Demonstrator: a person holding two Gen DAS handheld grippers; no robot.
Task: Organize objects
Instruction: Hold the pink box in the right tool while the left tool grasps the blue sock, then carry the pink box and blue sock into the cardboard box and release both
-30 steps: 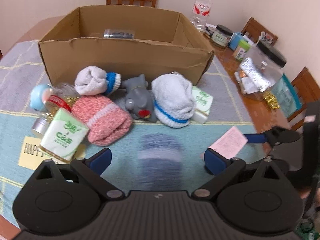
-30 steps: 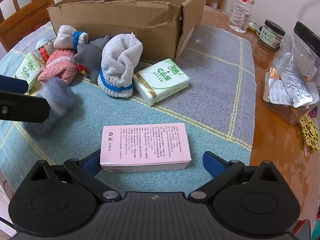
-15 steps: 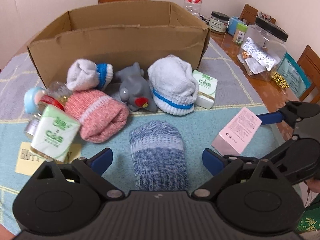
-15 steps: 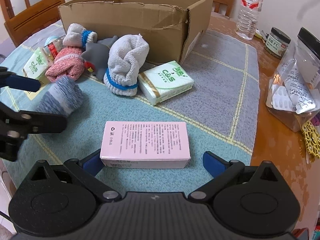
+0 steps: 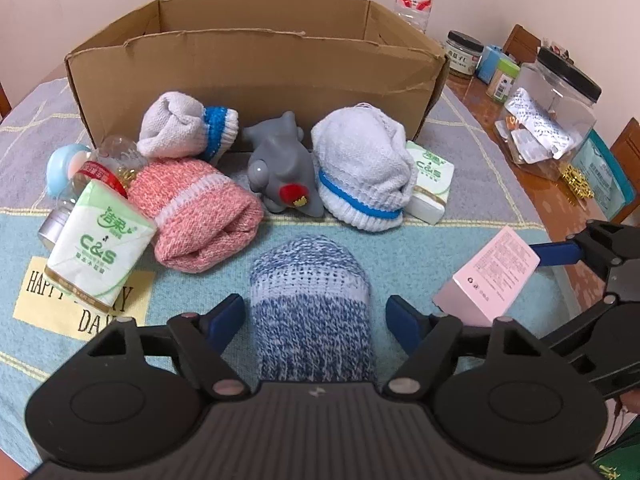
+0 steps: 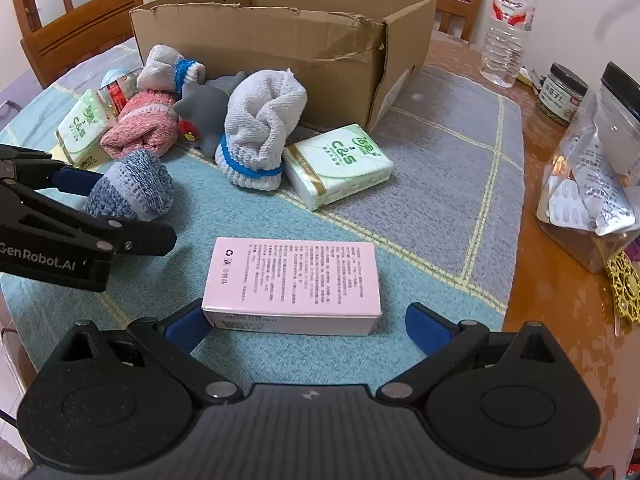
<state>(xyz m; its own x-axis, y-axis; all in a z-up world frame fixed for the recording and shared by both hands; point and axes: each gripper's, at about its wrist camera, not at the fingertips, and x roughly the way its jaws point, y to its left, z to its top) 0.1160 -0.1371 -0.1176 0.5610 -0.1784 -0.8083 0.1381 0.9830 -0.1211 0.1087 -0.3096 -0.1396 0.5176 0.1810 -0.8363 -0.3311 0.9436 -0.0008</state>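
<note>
Right tool (image 6: 310, 326) at 6 o'clock, fingers spread wide; pink box (image 6: 294, 286) lies flat between them, left pad touching its end, right pad apart. Left tool (image 6: 76, 204) at 9 o'clock straddles blue-grey sock roll (image 6: 130, 190); contact unclear. Cardboard box (image 6: 288, 40) at 12 o'clock, open top. Before it: white sock roll (image 6: 262, 124), grey toy (image 6: 206, 110), pink sock roll (image 6: 140, 126), tissue pack (image 6: 340, 164). Water bottle (image 6: 508, 28) at 1 o'clock on bench (image 6: 560, 320)

a rolled blue-and-white sock (image 5: 310, 304) and a flat pink box (image 6: 294, 282) lie on the mat — well apart.
</note>
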